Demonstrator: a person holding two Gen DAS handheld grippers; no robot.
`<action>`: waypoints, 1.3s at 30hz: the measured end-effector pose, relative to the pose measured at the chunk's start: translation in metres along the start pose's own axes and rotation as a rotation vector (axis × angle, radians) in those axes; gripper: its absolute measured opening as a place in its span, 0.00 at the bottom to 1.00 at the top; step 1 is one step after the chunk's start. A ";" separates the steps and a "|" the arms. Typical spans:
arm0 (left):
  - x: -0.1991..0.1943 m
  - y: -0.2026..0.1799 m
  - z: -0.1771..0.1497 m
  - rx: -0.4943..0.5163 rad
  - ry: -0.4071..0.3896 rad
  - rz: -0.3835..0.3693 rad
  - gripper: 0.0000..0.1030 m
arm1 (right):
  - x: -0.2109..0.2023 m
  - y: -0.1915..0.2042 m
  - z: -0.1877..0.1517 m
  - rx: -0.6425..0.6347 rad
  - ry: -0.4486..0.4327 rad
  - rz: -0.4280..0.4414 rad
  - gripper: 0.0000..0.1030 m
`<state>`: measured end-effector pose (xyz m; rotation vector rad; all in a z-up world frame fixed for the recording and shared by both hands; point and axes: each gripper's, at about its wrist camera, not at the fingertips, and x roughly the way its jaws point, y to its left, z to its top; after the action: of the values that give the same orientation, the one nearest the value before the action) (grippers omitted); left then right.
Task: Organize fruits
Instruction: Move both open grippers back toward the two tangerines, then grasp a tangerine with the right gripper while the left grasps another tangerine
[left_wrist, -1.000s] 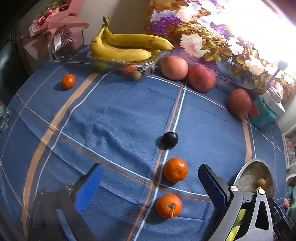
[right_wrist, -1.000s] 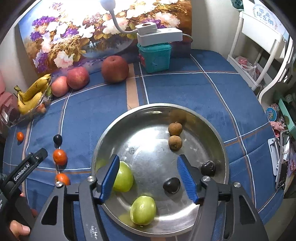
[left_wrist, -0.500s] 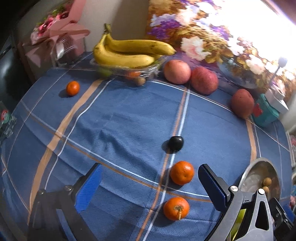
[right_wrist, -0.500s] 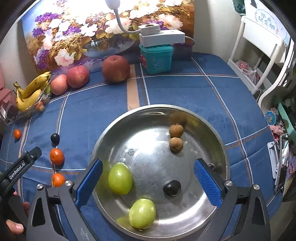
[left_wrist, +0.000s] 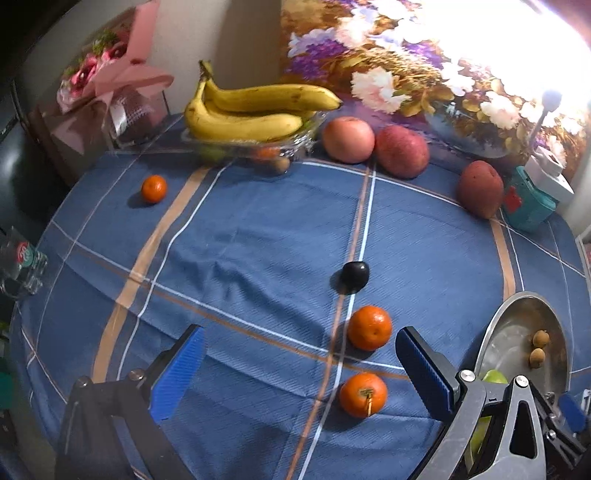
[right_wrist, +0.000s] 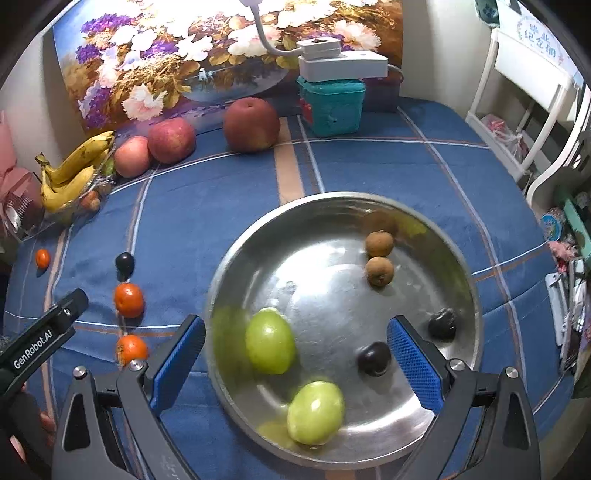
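Blue plaid cloth covers the tabletop (left_wrist: 258, 236). On it lie 2 glossy, round tangerines (left_wrist: 369, 327) and a smooth dark plum (left_wrist: 354, 277) in a line. Just beside them, the shiny round metal basin (right_wrist: 332, 206) holds 2 waxy green fruits (right_wrist: 270, 340). Both the left gripper (left_wrist: 301, 373) and the right gripper (right_wrist: 295, 363) spread their ridged blue fingers wide, holding nothing.

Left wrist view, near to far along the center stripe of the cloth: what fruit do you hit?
Tangerine with the stem up → second tangerine → dark plum → the two apples at the far edge, pale one beside red one.
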<state>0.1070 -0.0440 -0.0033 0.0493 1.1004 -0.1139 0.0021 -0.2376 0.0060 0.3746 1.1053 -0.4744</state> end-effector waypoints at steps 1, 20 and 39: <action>0.001 0.003 0.000 -0.008 0.016 -0.006 1.00 | 0.001 0.003 -0.001 0.003 0.005 0.013 0.96; 0.013 0.063 0.018 0.011 0.016 -0.010 1.00 | 0.010 0.079 -0.008 -0.126 0.040 0.106 0.96; 0.048 0.050 0.017 -0.002 0.111 -0.255 0.99 | 0.057 0.129 -0.030 -0.212 0.169 0.278 0.65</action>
<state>0.1495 0.0012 -0.0387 -0.0877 1.2147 -0.3427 0.0699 -0.1245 -0.0507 0.3790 1.2323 -0.0791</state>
